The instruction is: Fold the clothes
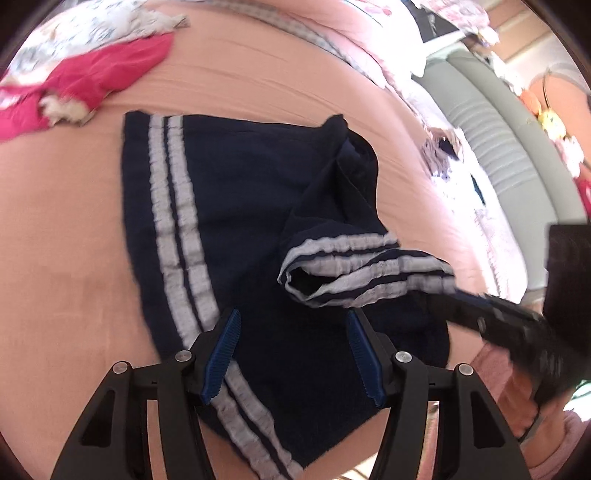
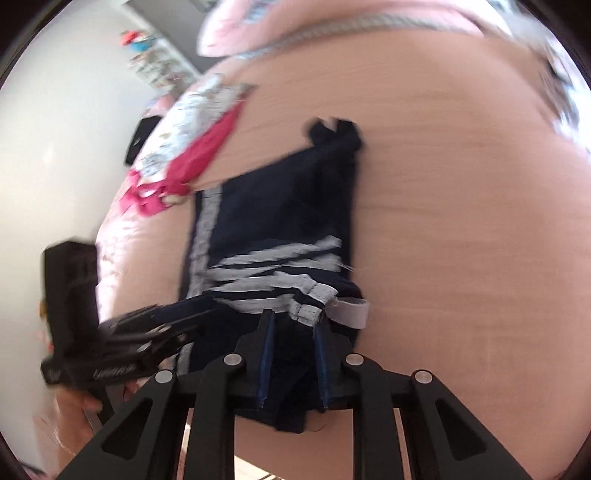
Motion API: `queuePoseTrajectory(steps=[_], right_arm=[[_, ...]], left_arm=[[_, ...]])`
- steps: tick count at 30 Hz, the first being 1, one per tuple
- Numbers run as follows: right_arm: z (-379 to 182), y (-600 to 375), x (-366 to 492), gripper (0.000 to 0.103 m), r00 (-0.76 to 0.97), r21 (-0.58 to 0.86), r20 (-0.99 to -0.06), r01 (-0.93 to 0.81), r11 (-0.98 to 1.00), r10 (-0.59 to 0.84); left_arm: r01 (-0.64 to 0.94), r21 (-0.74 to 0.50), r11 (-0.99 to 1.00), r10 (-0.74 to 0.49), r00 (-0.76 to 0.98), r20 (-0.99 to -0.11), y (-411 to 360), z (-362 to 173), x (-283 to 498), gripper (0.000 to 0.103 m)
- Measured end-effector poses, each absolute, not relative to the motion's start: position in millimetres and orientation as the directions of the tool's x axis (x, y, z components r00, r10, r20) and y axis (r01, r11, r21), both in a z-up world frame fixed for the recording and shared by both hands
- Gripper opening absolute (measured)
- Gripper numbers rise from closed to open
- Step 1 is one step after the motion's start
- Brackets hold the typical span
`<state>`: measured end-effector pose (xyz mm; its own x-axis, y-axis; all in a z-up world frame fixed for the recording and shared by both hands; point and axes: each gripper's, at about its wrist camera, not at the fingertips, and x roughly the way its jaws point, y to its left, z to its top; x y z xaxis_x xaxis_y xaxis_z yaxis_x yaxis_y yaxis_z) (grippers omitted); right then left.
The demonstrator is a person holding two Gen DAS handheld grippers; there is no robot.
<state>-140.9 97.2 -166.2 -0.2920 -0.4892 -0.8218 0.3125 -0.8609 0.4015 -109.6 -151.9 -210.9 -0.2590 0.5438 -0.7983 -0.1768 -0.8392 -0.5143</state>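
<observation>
Navy shorts (image 1: 251, 206) with double white side stripes lie spread on a peach bed sheet (image 1: 66, 258). One leg end (image 1: 354, 269) is lifted and folded over the middle of the shorts. My right gripper (image 2: 293, 321) is shut on that navy fabric, which is bunched between its blue pads. In the left wrist view it shows as a blurred black shape, the right gripper (image 1: 495, 325), at the striped leg end. My left gripper (image 1: 293, 332) stands open just over the near part of the shorts, next to the left stripe. The left gripper (image 2: 147, 332) appears blurred beside the shorts.
A red garment (image 1: 99, 81) and a white floral cloth (image 1: 85, 26) lie at the far left of the bed. Pink floral bedding (image 1: 406, 55) runs along the far edge, with a pale green padded surface (image 1: 498, 147) behind it. A dark flat object (image 2: 142, 140) rests near the floral cloth.
</observation>
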Motion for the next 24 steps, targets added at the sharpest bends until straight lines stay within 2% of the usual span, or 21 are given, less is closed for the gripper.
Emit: queuePoseTrajectory(steps=[2,5,7,11,13,16,18,21,24], right_arm=[[-154.2,73.2,-127.4,0.019,-0.299,0.322,-0.835,0.415,-0.851,-0.462],[-155.4,45.6,-112.1,0.022,-0.220,0.293,-0.862,0.520,-0.802,-0.457],[-156.0,39.3,-99.5,0.027,-0.190,0.271,-0.880,0.552,-0.788,-0.436],[-143.8,57.8,-75.6,0.030,-0.174,0.309,-0.861,0.564,-0.765,-0.477],[-136.2,79.3,-70.0,0.039,-0.203,0.314,-0.853,0.537,-0.783,-0.480],[-132.8,119.9,-80.7,0.040,-0.307,0.320,-0.824,0.440,-0.839,-0.476],[-142.0,144.5,-102.1,0.040,-0.371,0.346,-0.804,0.343,-0.873,-0.465],[-178.4,156.3,-144.7,0.040,-0.317,0.380,-0.836,0.255,-0.889,-0.448],[-206.2,157.3,-165.0,0.040,-0.211,0.575,-0.763,0.210,-0.791,-0.611]], left_arm=[[-0.147,-0.553,-0.820,0.572,-0.259,-0.779,-162.1,-209.5,-104.2,0.057],[-0.106,-0.616,-0.780,0.621,-0.248,-0.744,-171.1,-208.2,-97.1,0.057],[-0.086,-0.665,-0.742,0.664,-0.237,-0.710,-172.2,-207.0,-90.5,0.057],[-0.069,-0.702,-0.709,0.699,-0.204,-0.686,-159.9,-208.1,-78.4,0.057],[-0.056,-0.725,-0.686,0.719,-0.202,-0.665,-155.9,-206.7,-75.5,0.057],[-0.023,-0.747,-0.664,0.736,-0.200,-0.647,-153.4,-209.3,-75.5,0.057],[-0.019,-0.729,-0.684,0.718,-0.194,-0.669,-146.7,-210.0,-76.9,0.057],[-0.027,-0.711,-0.703,0.702,-0.190,-0.686,-136.9,-207.8,-77.6,0.057],[-0.028,-0.677,-0.736,0.670,-0.181,-0.720,-130.0,-210.5,-78.3,0.057]])
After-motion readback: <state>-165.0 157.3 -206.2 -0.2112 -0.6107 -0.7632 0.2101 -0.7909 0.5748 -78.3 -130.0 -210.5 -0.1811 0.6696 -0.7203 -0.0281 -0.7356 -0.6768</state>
